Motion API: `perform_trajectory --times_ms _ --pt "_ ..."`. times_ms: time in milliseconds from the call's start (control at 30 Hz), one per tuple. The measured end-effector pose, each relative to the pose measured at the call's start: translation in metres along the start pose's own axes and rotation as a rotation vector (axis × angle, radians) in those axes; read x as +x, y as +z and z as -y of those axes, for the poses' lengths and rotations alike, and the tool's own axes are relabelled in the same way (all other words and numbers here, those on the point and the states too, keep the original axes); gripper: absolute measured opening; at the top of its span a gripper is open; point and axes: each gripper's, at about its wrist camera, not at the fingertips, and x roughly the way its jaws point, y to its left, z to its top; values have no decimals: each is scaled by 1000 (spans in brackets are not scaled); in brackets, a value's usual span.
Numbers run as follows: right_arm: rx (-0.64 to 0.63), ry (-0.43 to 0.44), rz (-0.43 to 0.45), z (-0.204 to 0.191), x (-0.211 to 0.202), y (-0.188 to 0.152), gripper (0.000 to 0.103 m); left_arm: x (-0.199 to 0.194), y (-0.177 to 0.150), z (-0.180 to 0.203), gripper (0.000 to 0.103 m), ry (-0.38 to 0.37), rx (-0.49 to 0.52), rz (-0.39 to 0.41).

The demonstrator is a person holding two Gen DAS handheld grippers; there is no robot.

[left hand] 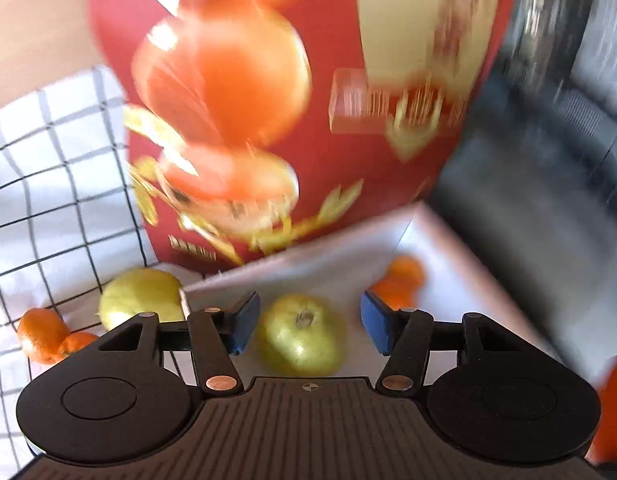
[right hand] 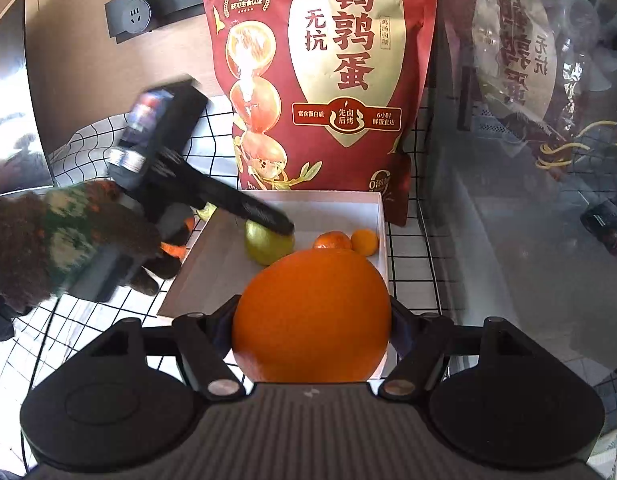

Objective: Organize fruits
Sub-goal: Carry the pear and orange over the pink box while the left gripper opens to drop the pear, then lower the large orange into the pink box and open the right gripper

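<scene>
Right gripper (right hand: pixel 311 320) clenched on a big orange (right hand: pixel 311 316), hovering over the near edge of the white box (right hand: pixel 340 200). Left gripper (left hand: pixel 304 326) released, fingers (left hand: pixel 244 328) standing either side of a green apple (left hand: pixel 302 336) without touching it, apple inside the box, stem up, straight ahead and below. Two small tangerines (right hand: pixel 346 240) near the far right corner. Open floor between the apple and the right wall, likely enough for the orange. Outside, left of the box on the checked cloth (left hand: pixel 48 184): a yellow pear (left hand: pixel 140 296) and more tangerines (left hand: pixel 48 336). Red bag (right hand: pixel 328 80) upright just behind the box.
</scene>
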Motion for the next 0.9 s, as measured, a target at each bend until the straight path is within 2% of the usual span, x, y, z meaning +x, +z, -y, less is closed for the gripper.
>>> perform_trajectory --times_ms 133,267,400,533,700,833,900 --pt "-13 15 13 -5 7 10 73 -57 -13 -18 61 -52 -87 100" --pt "-25 29 -1 -14 26 28 73 -98 -49 -36 61 -49 -172 136" --pt "-47 26 -75 -22 65 41 73 -134 -94 -59 61 -1 -265 154" --pt "-52 1 -188 -26 110 38 73 -167 -136 -75 61 52 -378 161" --pt "-67 -43 -283 -29 142 26 73 -188 -168 -77 61 119 -359 128" --pt "-135 -83 -334 -36 158 14 73 -188 -182 -79 61 107 -366 97" --pt "-156 -102 -320 -40 158 12 73 -185 -184 -78 61 98 -365 84"
